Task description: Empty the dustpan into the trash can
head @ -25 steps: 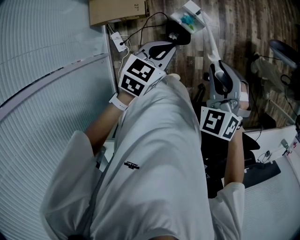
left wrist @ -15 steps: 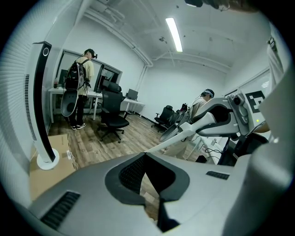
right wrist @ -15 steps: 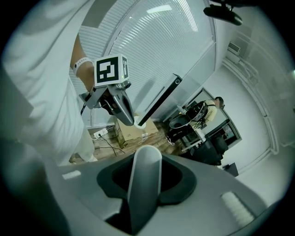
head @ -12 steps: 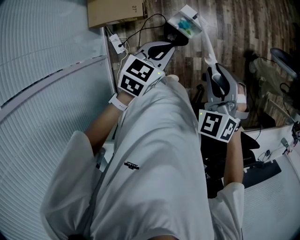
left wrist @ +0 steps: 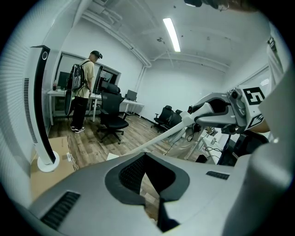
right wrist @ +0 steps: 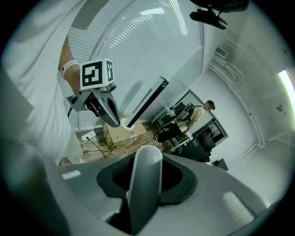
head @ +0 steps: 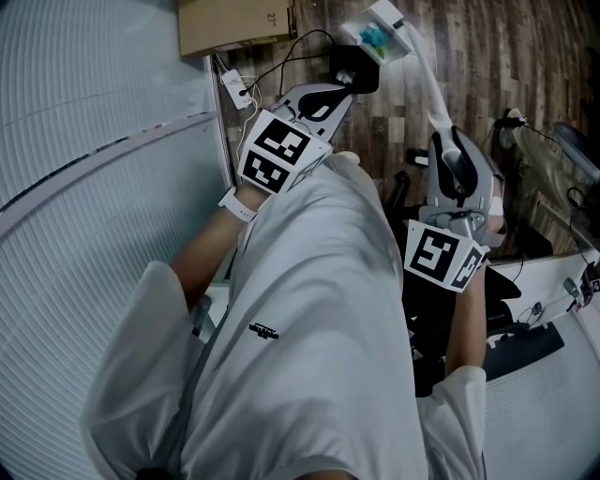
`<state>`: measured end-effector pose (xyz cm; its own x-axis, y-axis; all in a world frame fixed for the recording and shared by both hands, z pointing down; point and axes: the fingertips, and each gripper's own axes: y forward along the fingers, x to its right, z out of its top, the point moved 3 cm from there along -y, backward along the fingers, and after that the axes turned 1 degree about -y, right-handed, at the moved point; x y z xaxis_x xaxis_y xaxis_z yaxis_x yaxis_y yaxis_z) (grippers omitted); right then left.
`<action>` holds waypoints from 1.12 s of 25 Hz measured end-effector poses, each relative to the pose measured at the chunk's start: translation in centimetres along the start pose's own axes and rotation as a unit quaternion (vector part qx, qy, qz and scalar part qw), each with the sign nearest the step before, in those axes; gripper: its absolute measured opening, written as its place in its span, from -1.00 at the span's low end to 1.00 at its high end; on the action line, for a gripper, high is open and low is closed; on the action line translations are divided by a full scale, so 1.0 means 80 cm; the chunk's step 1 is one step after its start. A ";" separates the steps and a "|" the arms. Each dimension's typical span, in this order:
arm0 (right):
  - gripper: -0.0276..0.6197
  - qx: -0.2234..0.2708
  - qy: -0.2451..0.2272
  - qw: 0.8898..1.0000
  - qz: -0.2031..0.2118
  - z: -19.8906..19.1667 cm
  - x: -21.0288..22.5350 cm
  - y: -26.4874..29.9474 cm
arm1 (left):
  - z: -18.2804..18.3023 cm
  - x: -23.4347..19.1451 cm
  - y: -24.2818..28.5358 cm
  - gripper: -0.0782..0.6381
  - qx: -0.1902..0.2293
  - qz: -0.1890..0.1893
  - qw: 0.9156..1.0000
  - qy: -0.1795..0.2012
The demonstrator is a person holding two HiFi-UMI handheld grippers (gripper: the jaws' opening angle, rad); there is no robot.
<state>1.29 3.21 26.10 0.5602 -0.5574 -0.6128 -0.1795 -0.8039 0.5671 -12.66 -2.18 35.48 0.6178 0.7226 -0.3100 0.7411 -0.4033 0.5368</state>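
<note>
Two digits, "27", are the only print I can read; they sit on the cardboard box at the top of the head view. A small dark logo on the white shirt is too small for me to read. The marker cubes carry only black-and-white squares.

My right gripper is clamped on the dustpan handle, a pale rod that stands up between its jaws in the right gripper view. Those jaws have just eased open a touch, with the rod between them. The dustpan hangs at the far end of the rod, above the wood floor, with blue-green bits in it.

My left gripper points at a dark shape just under the pan's near edge. I cannot tell whether that shape is the trash can. The left jaws stand a narrow slit apart, and I see floor through the slit.

Around me are a power strip with cables beside the box, a tower fan off to the left, office chairs, and a person with a backpack at a desk. My own shirt front fills most of the head view and hides the floor below both grippers.
</note>
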 end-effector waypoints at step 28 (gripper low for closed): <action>-0.53 0.001 0.006 1.000 0.025 -0.028 -0.027 -0.001 | -0.002 0.027 0.006 -0.76 -0.009 -0.004 1.000 0.009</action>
<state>1.91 4.96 28.63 0.5594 -0.5953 -0.5769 -0.2093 -0.7748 0.5966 -11.03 -0.72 35.21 0.6068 0.7357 -0.3008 0.7411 -0.3869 0.5488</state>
